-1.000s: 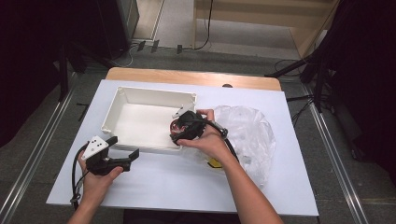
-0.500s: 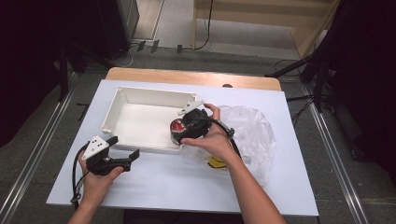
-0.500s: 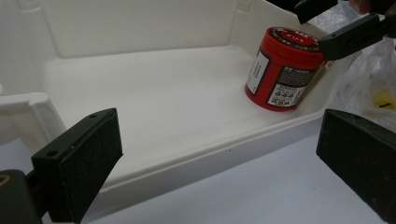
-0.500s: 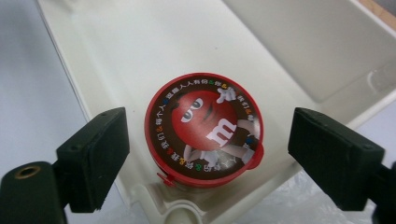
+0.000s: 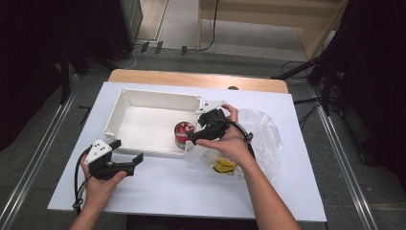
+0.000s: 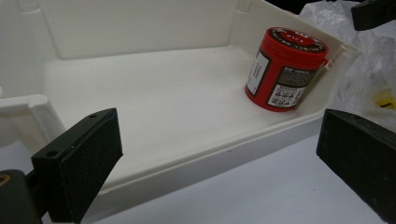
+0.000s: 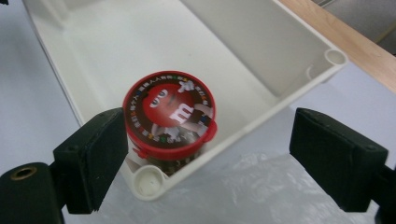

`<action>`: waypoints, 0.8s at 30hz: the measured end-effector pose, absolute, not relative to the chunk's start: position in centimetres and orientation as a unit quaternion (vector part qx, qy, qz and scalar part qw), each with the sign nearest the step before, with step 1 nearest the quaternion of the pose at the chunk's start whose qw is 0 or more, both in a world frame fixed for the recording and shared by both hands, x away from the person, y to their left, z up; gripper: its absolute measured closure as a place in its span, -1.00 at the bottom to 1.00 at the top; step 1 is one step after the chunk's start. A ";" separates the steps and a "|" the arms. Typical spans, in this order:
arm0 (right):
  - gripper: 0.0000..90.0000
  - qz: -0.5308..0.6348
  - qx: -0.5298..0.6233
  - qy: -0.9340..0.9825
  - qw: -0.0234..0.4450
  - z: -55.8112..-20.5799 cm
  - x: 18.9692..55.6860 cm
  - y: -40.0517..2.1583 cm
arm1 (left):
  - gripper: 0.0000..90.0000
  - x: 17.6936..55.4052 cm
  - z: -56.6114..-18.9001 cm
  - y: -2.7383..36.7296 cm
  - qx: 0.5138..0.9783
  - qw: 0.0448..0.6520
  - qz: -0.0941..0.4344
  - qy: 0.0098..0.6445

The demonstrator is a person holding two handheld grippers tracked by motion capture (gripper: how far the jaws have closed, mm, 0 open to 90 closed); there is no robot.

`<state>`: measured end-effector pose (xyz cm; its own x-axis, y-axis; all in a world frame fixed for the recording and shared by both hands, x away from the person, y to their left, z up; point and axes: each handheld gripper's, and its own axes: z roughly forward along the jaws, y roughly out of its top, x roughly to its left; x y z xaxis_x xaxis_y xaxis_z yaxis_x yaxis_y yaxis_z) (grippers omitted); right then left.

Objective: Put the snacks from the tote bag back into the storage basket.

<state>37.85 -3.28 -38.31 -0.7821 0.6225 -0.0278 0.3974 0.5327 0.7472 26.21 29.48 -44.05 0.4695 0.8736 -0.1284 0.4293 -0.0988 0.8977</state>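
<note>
Right gripper (image 5: 191,138), held in the person's right hand (image 5: 230,143), hangs above the near right corner of the white tray (image 5: 143,98) with its jaws spread wide. They have just been opening, and nothing is gripped between them. In the right gripper view the red candy tub (image 7: 169,116) stands upright in that corner, below the jaws. One pad overlaps the tub's rim in the picture, but whether it touches cannot be told; the other pad stands well clear over the plastic bag (image 7: 243,186).

In the high view the red candy tub (image 5: 183,134) sits inside the tray against its right wall and near its front wall. In the left gripper view the tub (image 6: 286,67) is seen upright, lid on, with printed labels on its side.

Left gripper (image 5: 136,160), in the person's left hand (image 5: 98,184), rests low over the white tabletop (image 5: 167,191) just in front of the tray's front wall, pointing toward the tray. Its jaws are spread apart with nothing between them.

A clear plastic bag (image 5: 261,139) lies on the table to the right of the tray, touching its right wall. A yellow item (image 5: 224,166) lies inside it, beside the right wrist.
</note>
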 end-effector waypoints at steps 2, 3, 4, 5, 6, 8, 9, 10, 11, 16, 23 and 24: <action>-0.74 0.387 0.301 0.859 0.151 -38.3 37.8 -3.9 | -0.99 26.2 -44.1 29.6 0.704 0.488 0.228 0.463; -0.75 0.389 0.302 0.857 0.152 -38.3 37.8 -4.3 | -0.99 26.3 -44.1 29.6 0.704 0.487 0.228 0.463; -0.75 0.391 0.304 0.856 0.151 -38.3 37.8 -4.7 | -0.99 26.3 -44.1 29.6 0.704 0.487 0.229 0.464; -0.75 0.392 0.305 0.855 0.152 -38.3 37.8 -4.9 | -0.99 26.3 -44.1 29.6 0.704 0.486 0.229 0.464; -0.75 0.392 0.309 0.853 0.151 -38.3 37.8 -5.2 | -0.99 26.3 -44.1 29.6 0.703 0.486 0.230 0.464; -0.75 0.392 0.317 0.850 0.151 -38.4 37.7 -5.9 | -0.99 26.3 -44.1 29.5 0.705 0.485 0.230 0.464; -0.75 0.394 0.317 0.849 0.152 -38.4 37.7 -6.2 | -0.99 26.3 -44.1 29.5 0.705 0.484 0.230 0.464; -0.75 0.395 0.319 0.848 0.153 -38.4 37.7 -6.6 | -0.99 26.3 -44.1 29.5 0.705 0.484 0.230 0.465; -0.75 0.395 0.321 0.847 0.154 -38.4 37.7 -6.8 | -0.99 26.4 -44.2 29.4 0.705 0.484 0.230 0.465; -0.75 0.397 0.332 0.840 0.160 -38.4 37.5 -8.5 | -0.99 26.3 -44.2 29.4 0.705 0.483 0.230 0.465; -0.78 0.401 0.343 0.831 0.173 -38.5 37.1 -10.3 | -0.99 26.4 -44.3 29.4 0.705 0.483 0.231 0.465; -0.78 0.400 0.346 0.831 0.172 -38.7 37.0 -10.6 | -0.99 26.4 -44.3 29.4 0.705 0.483 0.231 0.465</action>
